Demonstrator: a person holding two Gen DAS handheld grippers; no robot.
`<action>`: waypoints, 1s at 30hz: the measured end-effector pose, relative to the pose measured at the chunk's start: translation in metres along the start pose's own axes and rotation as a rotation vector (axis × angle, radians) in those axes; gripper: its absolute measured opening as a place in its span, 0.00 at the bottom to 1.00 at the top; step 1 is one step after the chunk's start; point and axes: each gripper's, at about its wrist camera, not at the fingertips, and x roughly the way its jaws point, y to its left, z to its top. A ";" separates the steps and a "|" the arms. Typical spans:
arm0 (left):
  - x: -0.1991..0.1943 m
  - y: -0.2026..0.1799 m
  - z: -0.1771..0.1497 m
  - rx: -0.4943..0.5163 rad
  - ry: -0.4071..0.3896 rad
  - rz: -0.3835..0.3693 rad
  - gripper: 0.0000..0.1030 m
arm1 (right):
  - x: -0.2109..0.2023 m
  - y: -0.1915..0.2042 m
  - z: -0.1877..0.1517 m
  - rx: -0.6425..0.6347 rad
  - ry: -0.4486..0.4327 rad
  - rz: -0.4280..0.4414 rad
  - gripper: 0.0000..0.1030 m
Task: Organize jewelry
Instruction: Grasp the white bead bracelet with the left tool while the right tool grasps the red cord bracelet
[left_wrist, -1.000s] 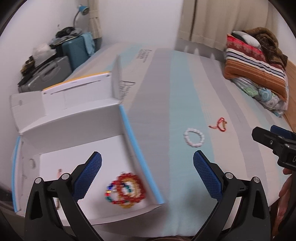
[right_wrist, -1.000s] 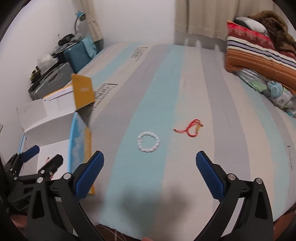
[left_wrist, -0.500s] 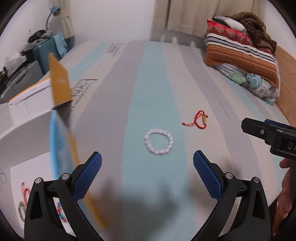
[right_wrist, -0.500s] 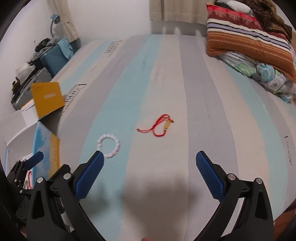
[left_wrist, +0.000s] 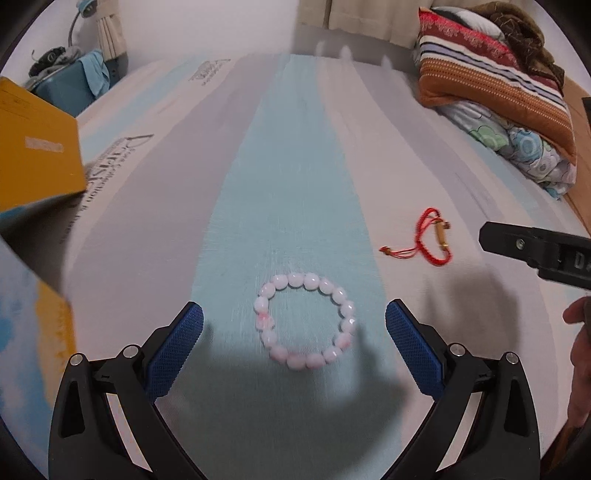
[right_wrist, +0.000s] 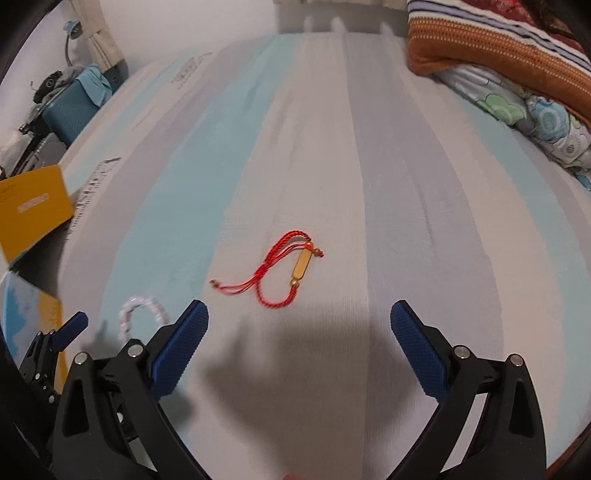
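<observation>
A pale pink beaded bracelet lies on the striped bed, right between the open fingers of my left gripper, which hovers just above it. A red cord bracelet with a gold tube lies further right; it also shows in the left wrist view. My right gripper is open and empty, close in front of the red bracelet. The pink bracelet shows partly in the right wrist view, behind the left finger.
An open cardboard box with a yellow flap stands at the left edge of the bed. Folded blankets and a pillow lie at the far right. Suitcases stand beside the bed at the back left.
Both grippers have swung right, away from the box, and moved forward and down. The left one now frames the pink bracelet; the right one has closed in on the red bracelet.
</observation>
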 end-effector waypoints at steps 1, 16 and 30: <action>0.007 0.001 0.000 0.003 0.006 0.008 0.93 | 0.008 0.001 0.001 0.001 0.007 0.000 0.90; 0.045 0.004 -0.003 0.006 0.019 0.016 0.83 | 0.067 0.000 0.016 0.027 0.090 0.000 0.71; 0.046 0.007 -0.004 0.023 0.038 0.000 0.54 | 0.077 0.008 0.021 0.006 0.099 0.017 0.28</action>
